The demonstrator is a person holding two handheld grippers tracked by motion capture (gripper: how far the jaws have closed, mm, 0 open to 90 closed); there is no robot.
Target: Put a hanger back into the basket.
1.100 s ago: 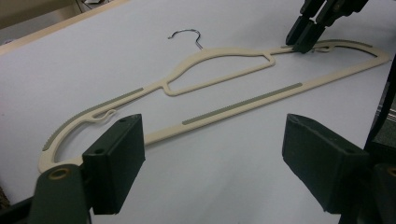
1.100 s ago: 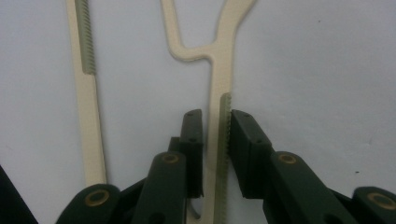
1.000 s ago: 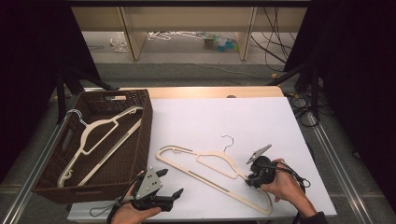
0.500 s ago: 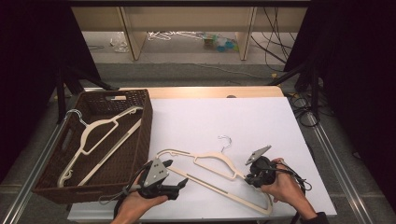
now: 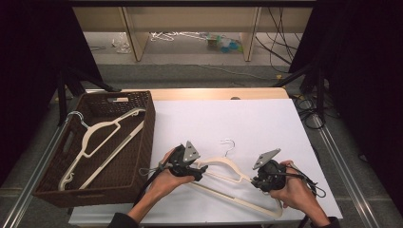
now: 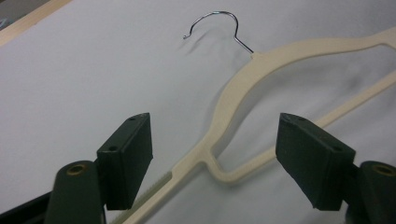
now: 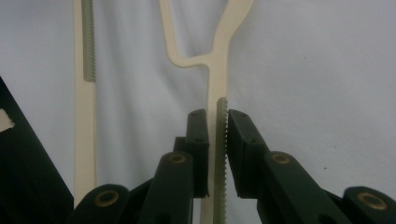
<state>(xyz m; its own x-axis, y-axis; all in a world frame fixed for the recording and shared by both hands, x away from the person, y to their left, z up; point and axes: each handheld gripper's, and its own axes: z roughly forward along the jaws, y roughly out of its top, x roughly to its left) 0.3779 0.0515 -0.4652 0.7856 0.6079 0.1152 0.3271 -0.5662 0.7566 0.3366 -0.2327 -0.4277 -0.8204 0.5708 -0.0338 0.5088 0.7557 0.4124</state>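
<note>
The cream hanger point(image 5: 228, 176) lies flat on the white tabletop point(image 5: 266, 123), just right of the wicker basket point(image 5: 142, 142), which already holds another hanger point(image 5: 97, 137). The right tool point(image 5: 266, 183) is clamped narrow on the hanger's ribbed shoulder arm, seen closely in the right gripper view point(image 7: 217, 140); that grip likely steadies or lifts one end so the thin frame does not pivot. The left tool point(image 5: 196, 172) stands wide, its jaws having just been closing a little, with the other shoulder arm point(image 6: 196, 158) between them but untouched, probably so that both ends can be carried level toward the basket. The metal hook point(image 6: 215, 23) points away from the person, free of both tools. In the high view the hands cover where the jaws meet the plastic, and the hanger's near corner runs under the right hand point(image 5: 297, 194). The left gripper view cuts off the arm's far end, and the tool bodies hide the hanger nearest the lenses.
</note>
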